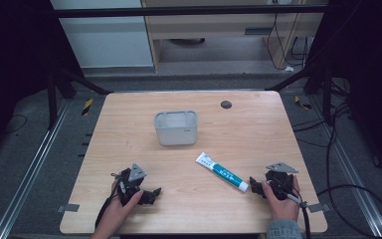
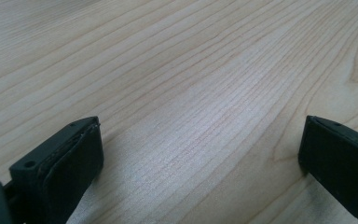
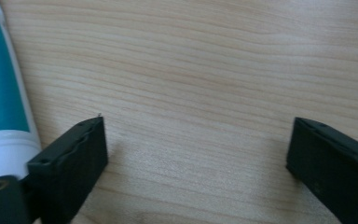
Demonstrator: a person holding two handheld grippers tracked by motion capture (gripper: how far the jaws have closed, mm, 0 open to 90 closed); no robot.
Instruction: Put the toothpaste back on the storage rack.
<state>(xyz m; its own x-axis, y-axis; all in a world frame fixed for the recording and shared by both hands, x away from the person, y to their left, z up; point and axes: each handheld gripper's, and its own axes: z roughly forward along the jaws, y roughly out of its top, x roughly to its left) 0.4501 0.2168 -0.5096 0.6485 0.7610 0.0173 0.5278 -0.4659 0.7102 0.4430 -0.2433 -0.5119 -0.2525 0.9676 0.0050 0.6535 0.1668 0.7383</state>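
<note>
Your right gripper (image 1: pixel 256 187) rests on the table (image 1: pixel 129 144) with its jaws released, nothing between them, just beside the cap end of the toothpaste tube (image 1: pixel 222 172), probably to be ready for taking it. The tube lies flat, between you and the grey bin (image 1: pixel 175 128) (its likely destination). Your left gripper (image 1: pixel 151 195) is also released and empty. The teal label's writing is too small to read.

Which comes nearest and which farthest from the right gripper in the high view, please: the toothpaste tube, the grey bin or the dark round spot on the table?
From the right gripper:
1. Toothpaste tube, just to its left, cap end close by.
2. Grey bin, mid-table, farther up and left.
3. Dark round spot, near the far edge.
</note>
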